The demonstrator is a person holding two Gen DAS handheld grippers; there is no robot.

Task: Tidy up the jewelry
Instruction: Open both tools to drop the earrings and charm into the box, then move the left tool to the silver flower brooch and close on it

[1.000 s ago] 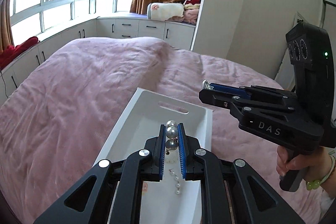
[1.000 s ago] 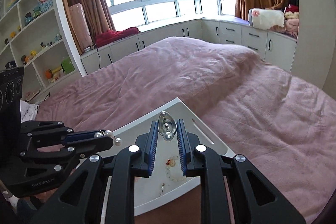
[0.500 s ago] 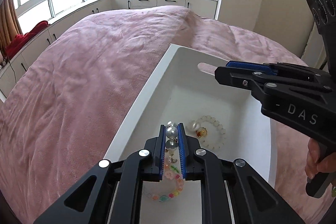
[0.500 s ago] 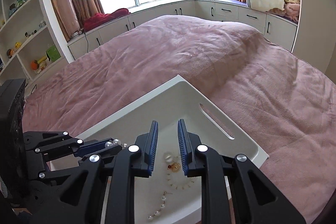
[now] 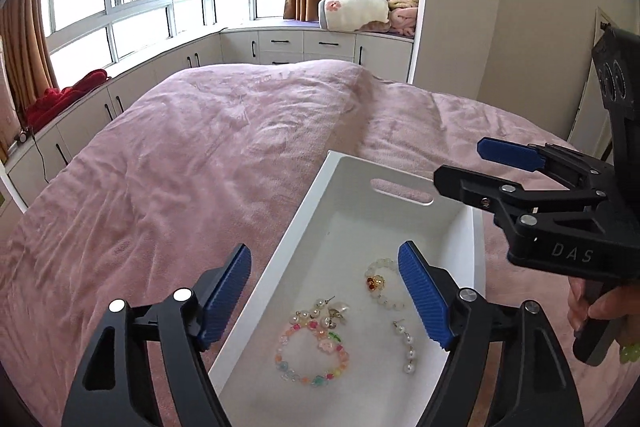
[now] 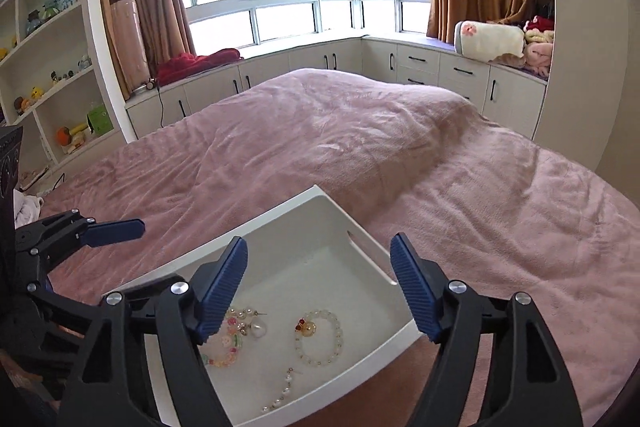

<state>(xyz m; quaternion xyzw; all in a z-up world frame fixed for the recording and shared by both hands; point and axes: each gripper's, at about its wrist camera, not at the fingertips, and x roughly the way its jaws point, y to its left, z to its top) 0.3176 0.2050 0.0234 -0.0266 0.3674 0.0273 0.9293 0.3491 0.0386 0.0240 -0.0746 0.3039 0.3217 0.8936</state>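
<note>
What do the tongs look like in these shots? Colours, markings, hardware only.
Both tongs, left and right, have matte black angular linkage arms, silver pivot screws and ribbed blue finger pads. The right unit's body reads "DAS" in pale letters. A bare hand grips its handle.

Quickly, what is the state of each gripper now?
Left gripper: open, holding nothing, above the white tray.
Right gripper: open, holding nothing.

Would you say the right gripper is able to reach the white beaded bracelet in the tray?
Probably yes: the right gripper hangs open right above the white beaded bracelet, which lies uncovered in the white tray.
</note>
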